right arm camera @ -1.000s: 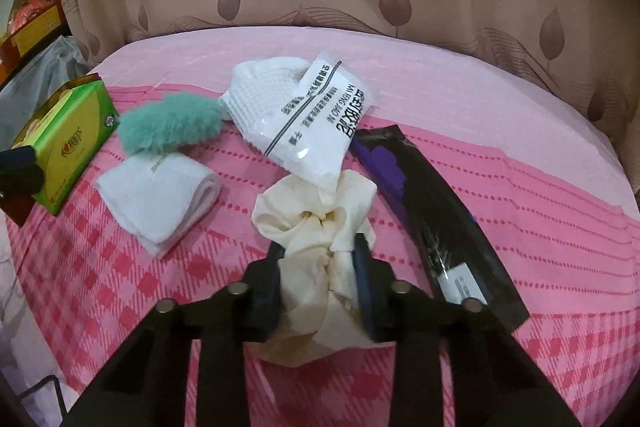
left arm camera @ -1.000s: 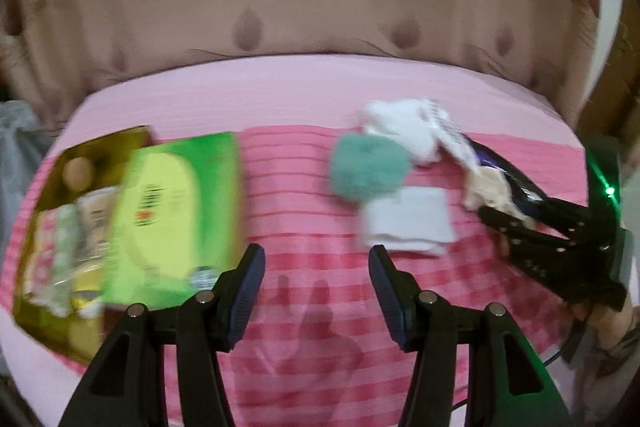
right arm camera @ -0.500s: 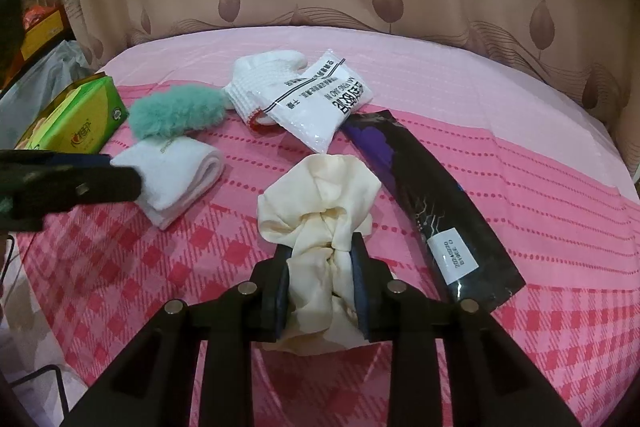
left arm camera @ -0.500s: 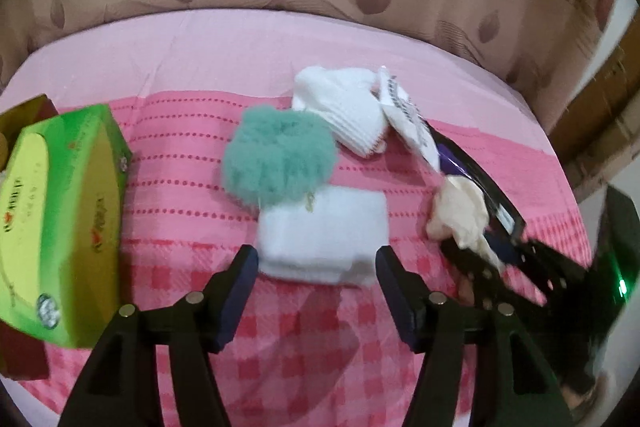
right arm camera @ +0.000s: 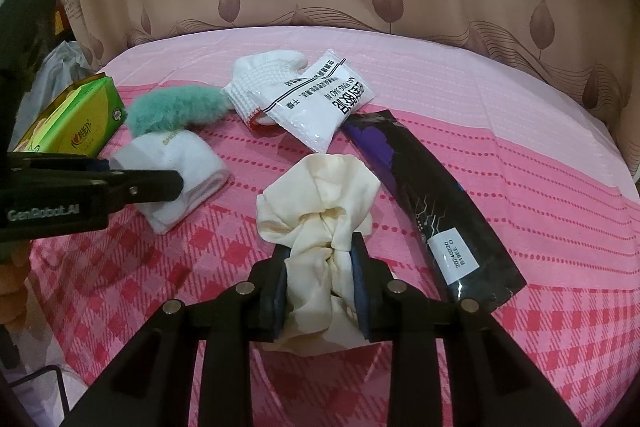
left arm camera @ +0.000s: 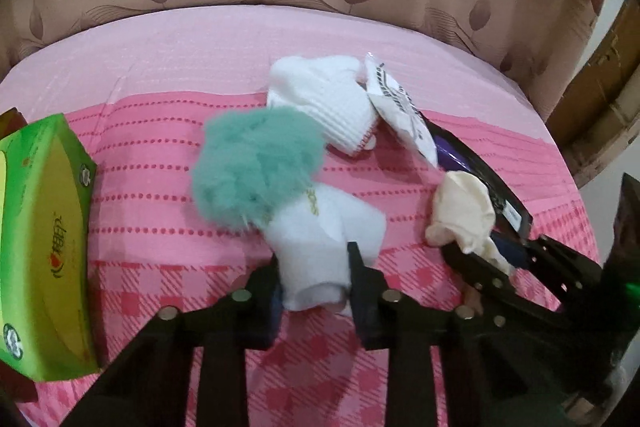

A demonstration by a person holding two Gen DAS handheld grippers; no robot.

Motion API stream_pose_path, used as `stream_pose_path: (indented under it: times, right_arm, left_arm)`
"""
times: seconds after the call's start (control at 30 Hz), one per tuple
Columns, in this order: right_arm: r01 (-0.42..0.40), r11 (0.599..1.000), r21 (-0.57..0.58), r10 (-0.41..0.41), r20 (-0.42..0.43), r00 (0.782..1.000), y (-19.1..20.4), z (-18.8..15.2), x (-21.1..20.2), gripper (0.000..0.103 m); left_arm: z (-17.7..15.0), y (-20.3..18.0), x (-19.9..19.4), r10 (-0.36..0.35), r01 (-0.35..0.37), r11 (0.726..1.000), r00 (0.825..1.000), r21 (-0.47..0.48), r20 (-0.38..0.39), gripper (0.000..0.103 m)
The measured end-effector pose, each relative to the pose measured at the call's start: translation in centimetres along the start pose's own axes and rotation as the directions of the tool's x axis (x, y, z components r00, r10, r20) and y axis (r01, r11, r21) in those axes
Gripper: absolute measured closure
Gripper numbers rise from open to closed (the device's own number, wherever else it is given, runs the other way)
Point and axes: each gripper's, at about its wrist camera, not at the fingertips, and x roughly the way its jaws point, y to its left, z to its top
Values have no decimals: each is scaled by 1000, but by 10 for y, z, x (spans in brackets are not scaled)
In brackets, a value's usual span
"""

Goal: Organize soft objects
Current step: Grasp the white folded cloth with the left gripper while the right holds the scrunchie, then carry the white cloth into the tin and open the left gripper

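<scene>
With the left gripper point(left arm camera: 314, 279) just closed on the sock point(left arm camera: 324, 247) and the right gripper point(right arm camera: 320, 279) pinching the cream cloth point(right arm camera: 320, 203), lift both slowly so neither drags the green pompom point(left arm camera: 256, 163).

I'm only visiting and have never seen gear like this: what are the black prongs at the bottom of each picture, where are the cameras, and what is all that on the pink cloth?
The prongs are hand-held grippers, one in each of a person's hands; there is no robot arm. Each carries a camera looking forward along its two fingers, so each picture is one gripper's own view.

In the left-hand view, the left gripper has just closed its jaws on a folded white cloth. In the right-hand view, the right gripper is pinching a crumpled cream cloth.

Also on the pink cloth-covered surface: a fluffy teal piece touching the white cloth, a white knitted glove, a white packet lying partly over the glove, a long black pouch and a green box.
</scene>
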Motion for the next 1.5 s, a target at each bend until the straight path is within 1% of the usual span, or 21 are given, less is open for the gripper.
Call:
stream_pose_path:
  times: [0.13, 0.47, 0.57, 0.67, 0.9, 1.1, 1.37, 1.5]
  right_arm:
    - [1, 1000, 0, -1, 0, 1000, 1, -1, 0, 76]
    - [1, 1000, 1, -1, 0, 1000, 0, -1, 0, 76]
    - [1, 1000, 1, -1, 0, 1000, 1, 0, 0, 76]
    - [1, 1000, 1, -1, -1, 1000, 0, 0, 0, 76]
    - [5, 1000, -2, -5, -1, 1000, 1, 0, 1, 76]
    - [7, 1000, -3, -7, -2, 1000, 1, 1, 0, 76]
    - [9, 1000, -5, -9, -3, 1000, 2, 0, 0, 76]
    - [11, 1000, -6, -11, -3, 1000, 3, 0, 0, 76]
  left_arm:
    - [-7, -4, -8, -18, 18, 1000, 1000, 25, -10, 80]
    - [-36, 0, -50, -52, 51, 996, 999, 75, 3, 80]
    - [-47, 3, -63, -41, 40, 995, 999, 94, 9, 81]
    - [-54, 9, -77, -23, 21, 996, 1000, 90, 21, 80]
    - [-53, 33, -103, 49, -53, 998, 996, 46, 70, 80]
    - [-44, 63, -124, 131, -130, 991, 985, -10, 114, 80]
    - [-33, 112, -151, 243, -230, 968, 958, -98, 153, 80]
    - [-28, 138, -164, 301, -280, 950, 939, -137, 168, 80]
